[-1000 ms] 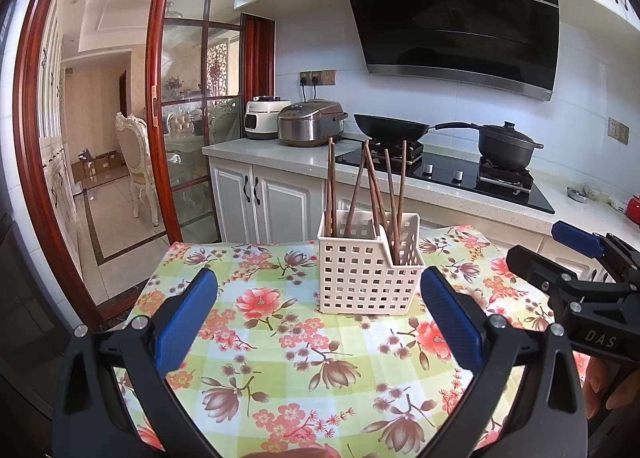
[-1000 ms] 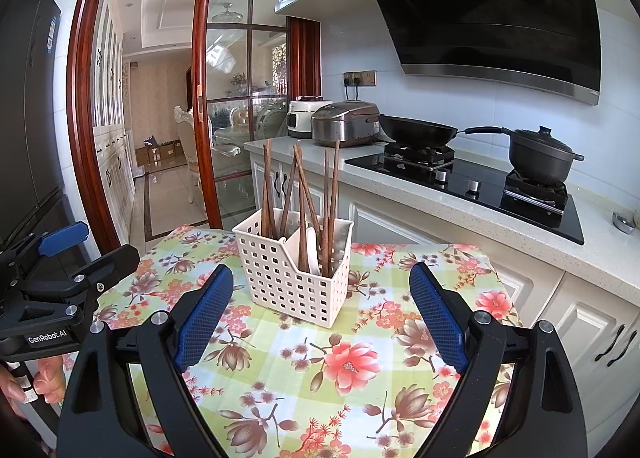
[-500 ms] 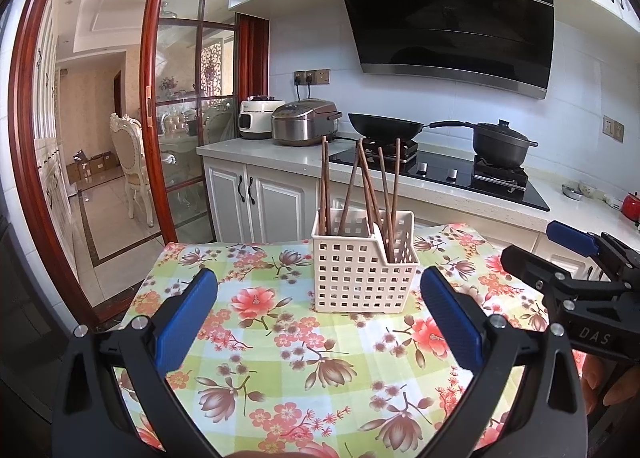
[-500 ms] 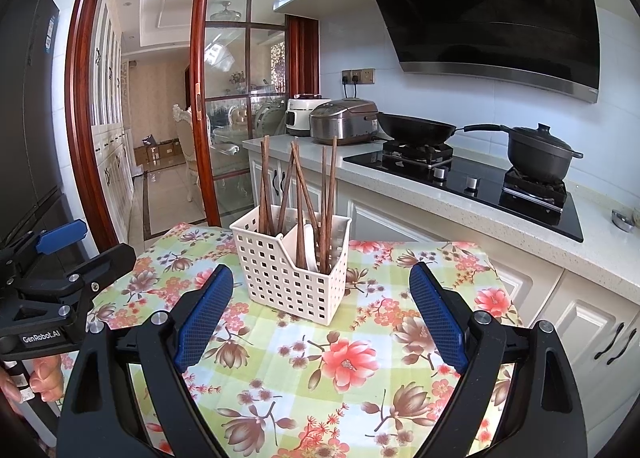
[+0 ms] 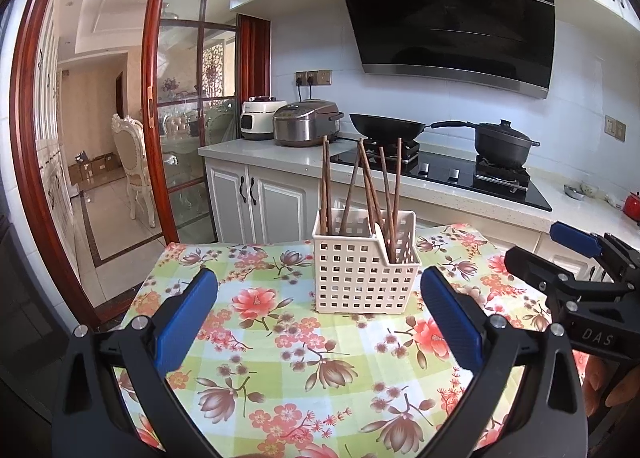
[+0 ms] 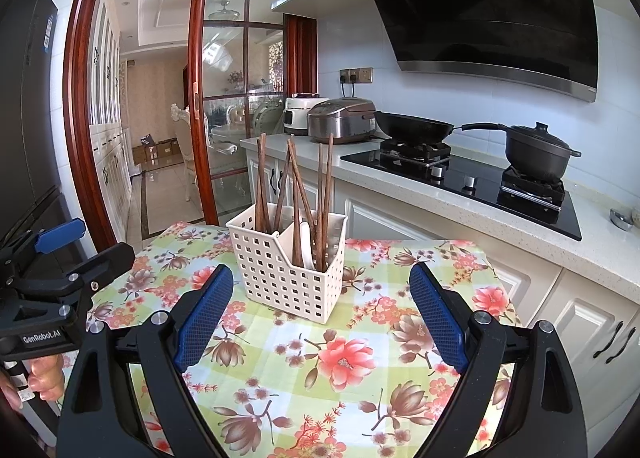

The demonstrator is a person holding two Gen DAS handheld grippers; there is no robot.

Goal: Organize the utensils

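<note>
A white perforated utensil basket point(image 5: 365, 270) stands on the floral tablecloth point(image 5: 288, 358), also shown in the right wrist view point(image 6: 285, 273). Several brown wooden chopsticks point(image 5: 362, 186) stand upright in it, and a white spoon point(image 6: 307, 242) rests in its right compartment. My left gripper point(image 5: 320, 318) is open and empty, held back from the basket and above the table. My right gripper point(image 6: 320, 314) is open and empty too, on the basket's right side. Each gripper shows at the edge of the other's view.
Behind the table runs a white counter point(image 5: 280, 156) with a rice cooker point(image 5: 306, 127), a wok point(image 5: 386, 129) and a black pot point(image 5: 503, 144) on a black hob. A red-framed glass sliding door point(image 5: 160, 106) stands at the left.
Both grippers have drifted slightly, so the basket sits a little lower and nearer the centre in both views. Both stay open and empty.
</note>
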